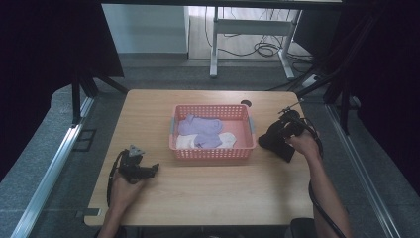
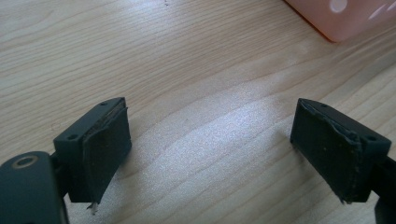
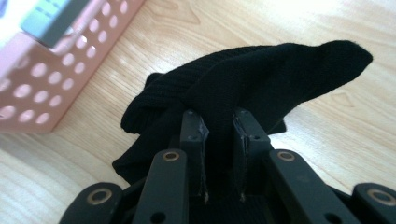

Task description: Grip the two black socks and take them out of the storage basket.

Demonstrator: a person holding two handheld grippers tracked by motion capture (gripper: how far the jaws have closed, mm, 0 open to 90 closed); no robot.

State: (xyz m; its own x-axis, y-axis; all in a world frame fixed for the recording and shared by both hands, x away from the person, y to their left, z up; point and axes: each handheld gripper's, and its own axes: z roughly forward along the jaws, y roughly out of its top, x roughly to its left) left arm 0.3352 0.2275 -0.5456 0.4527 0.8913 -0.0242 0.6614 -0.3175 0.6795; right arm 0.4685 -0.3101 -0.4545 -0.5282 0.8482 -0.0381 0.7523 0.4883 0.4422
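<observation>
At the right of the high view, the right gripper point(image 1: 283, 133) pinches a soft, ribbed black sock point(image 3: 261, 79) that droops limply to the pale woodgrain table point(image 1: 208, 191) just beside the perforated pink plastic basket point(image 1: 213, 152), while the left gripper point(image 2: 210, 140) rests empty and spread wide at lower left.

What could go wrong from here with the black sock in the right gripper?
1. The right gripper pinches only a fold of the black sock; most of it hangs free beside the jaws, so it might slip out or snag the rim of the pink basket on the way over.
2. The basket already holds purple socks and a white one; a loose drop might land half over the wall.
3. The left gripper rests open on the table, apart from the basket, so nothing steadies it if bumped.
</observation>
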